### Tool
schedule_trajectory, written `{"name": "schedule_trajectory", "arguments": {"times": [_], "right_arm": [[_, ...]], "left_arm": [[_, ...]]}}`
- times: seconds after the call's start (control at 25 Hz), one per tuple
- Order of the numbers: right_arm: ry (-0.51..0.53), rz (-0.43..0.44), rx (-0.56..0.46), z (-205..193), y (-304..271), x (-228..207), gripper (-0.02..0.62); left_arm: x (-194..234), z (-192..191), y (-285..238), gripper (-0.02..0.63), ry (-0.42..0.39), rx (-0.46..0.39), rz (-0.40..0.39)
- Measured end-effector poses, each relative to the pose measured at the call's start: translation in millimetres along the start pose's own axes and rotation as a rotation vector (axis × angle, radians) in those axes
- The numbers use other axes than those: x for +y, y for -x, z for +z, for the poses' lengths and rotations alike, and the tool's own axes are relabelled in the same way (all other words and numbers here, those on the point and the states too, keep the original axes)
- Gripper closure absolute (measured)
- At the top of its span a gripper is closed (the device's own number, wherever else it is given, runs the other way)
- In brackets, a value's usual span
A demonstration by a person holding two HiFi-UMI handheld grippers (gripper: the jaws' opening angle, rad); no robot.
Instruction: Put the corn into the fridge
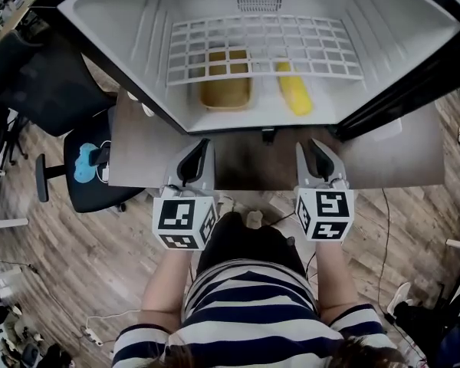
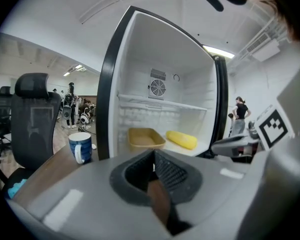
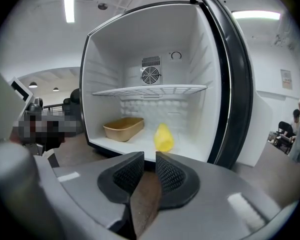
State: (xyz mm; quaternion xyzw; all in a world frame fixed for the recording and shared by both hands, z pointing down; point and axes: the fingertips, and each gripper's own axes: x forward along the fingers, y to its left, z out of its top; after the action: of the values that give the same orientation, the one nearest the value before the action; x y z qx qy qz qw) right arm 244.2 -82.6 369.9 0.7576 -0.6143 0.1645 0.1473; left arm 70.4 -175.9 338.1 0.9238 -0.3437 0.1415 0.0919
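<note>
The yellow corn point(image 1: 294, 89) lies on the floor of the open fridge point(image 1: 123, 21), right of a tan tray point(image 1: 203, 98). It also shows in the left gripper view as corn point(image 2: 181, 139) beside the tray point(image 2: 145, 138), and in the right gripper view as corn point(image 3: 163, 137) with the tray point(image 3: 123, 128) to its left. My left gripper point(image 1: 202, 146) hovers over the table in front of the fridge, its jaws together and empty point(image 2: 152, 156). My right gripper point(image 1: 316, 146) is level with it, its pads a narrow gap apart with nothing between them point(image 3: 150, 159).
A white wire shelf point(image 1: 264, 48) spans the fridge above the tray and corn. The black-edged fridge door point(image 3: 235, 94) stands open at the right. A blue mug point(image 2: 80, 147) stands on the wooden table point(image 1: 383, 159) at the left. A black office chair point(image 1: 38, 75) stands beyond the table's left end.
</note>
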Motion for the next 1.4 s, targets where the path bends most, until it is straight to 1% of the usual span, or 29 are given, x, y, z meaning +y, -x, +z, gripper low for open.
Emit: {"name": "schedule_trajectory", "arguments": {"times": [0.08, 0.2, 0.4, 0.64, 0.84, 1.12, 1.4], "right_arm": [[-0.005, -0.004, -0.004, -0.5, 3.3, -1.1, 0.542], [-0.004, -0.022, -0.012, 1.0, 8.3, -4.8, 0.601], [-0.028, 0.001, -0.027, 3.1, 14.3, -5.7, 0.601], [-0.057, 0.044, -0.016, 1.3, 13.5, 0.0, 0.601], [-0.062, 0.065, -0.027, 6.2, 12.8, 4.9, 0.601], [-0.053, 0.084, -0.028, 13.8, 10.2, 9.1, 0.601], [-0.068, 0.098, -0.024, 13.6, 8.0, 9.9, 0.601]], "left_arm": [[2.7, -3.3, 4.1, 0.606, 0.004, 0.007, 0.009], [5.9, -6.6, 9.0, 0.606, 0.009, 0.014, 0.021], [10.2, -6.5, 17.0, 0.606, 0.014, 0.008, 0.043], [12.3, -5.4, 26.4, 0.606, 0.019, -0.002, 0.066], [17.2, -3.9, 30.7, 0.606, 0.026, -0.008, 0.082], [19.0, -3.2, 30.2, 0.606, 0.033, 0.001, 0.08], [15.5, -3.7, 27.9, 0.606, 0.023, 0.013, 0.07]]}}
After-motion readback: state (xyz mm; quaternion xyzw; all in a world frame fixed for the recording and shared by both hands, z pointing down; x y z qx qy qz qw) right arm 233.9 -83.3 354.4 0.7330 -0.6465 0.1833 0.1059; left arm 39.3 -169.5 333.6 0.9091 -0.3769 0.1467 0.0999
